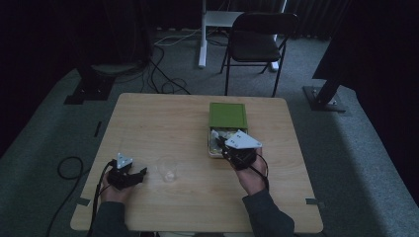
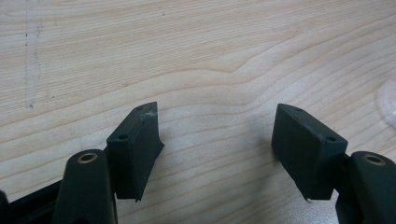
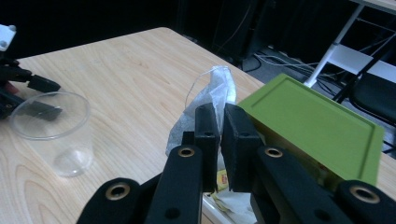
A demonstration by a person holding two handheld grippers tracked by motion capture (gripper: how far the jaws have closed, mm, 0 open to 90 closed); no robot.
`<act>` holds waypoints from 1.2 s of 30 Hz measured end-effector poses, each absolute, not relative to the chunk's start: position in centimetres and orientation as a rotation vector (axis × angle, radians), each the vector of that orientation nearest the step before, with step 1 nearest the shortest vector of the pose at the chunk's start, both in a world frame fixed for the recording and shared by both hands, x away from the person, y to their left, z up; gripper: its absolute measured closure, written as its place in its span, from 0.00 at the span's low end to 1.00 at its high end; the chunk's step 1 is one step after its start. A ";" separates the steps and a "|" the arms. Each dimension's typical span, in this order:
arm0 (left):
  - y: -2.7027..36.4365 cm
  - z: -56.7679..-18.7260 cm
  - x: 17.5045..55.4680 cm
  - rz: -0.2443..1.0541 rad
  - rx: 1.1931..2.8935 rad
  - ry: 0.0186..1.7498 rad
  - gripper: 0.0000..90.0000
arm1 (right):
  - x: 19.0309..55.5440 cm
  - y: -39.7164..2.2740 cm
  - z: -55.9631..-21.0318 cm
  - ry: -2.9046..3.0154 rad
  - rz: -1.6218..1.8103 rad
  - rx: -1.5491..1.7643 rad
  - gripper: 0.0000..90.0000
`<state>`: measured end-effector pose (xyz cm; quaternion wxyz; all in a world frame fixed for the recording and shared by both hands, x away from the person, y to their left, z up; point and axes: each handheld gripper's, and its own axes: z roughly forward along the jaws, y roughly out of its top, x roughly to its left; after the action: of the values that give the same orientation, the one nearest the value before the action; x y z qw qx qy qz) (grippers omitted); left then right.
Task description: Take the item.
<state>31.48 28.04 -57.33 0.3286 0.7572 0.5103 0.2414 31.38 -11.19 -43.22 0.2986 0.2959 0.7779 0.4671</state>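
A: While the left gripper (image 2: 217, 135) rests low over bare bench (image 1: 163, 118), jaws spread wide, what has the right one got?
B: The right gripper (image 3: 220, 122) pinches a white tea bag (image 3: 212, 95) above the green-lidded box (image 3: 313, 123); the clear cup (image 1: 167, 168) stands between them

cup (image 1: 168, 169) left of box (image 1: 221, 142), on table (image 1: 163, 113)
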 end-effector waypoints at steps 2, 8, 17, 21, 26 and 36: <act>28.0 -57.3 31.5 0.632 1.981 1.336 0.37 | 31.2 -10.8 -43.2 2.070 1.247 0.776 0.94; 28.0 -57.3 31.5 0.632 1.981 1.336 0.37 | 31.2 -10.1 -43.3 2.083 1.265 0.750 0.94; 28.0 -57.3 31.5 0.633 1.978 1.337 0.37 | 30.8 -8.7 -43.0 2.096 1.307 0.707 0.95; 28.0 -57.4 31.5 0.634 1.977 1.336 0.37 | 30.7 -8.1 -43.0 2.106 1.317 0.689 0.95; 28.0 -57.3 31.5 0.635 1.978 1.335 0.37 | 30.6 -7.3 -42.9 2.118 1.333 0.666 0.95; 28.0 -57.3 31.5 0.635 1.978 1.335 0.37 | 30.0 -6.2 -42.6 2.124 1.350 0.618 0.95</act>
<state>31.50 28.03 -57.35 0.3300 0.7563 0.5102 0.2426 30.01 -6.20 -42.58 0.2714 0.2296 0.7888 0.5014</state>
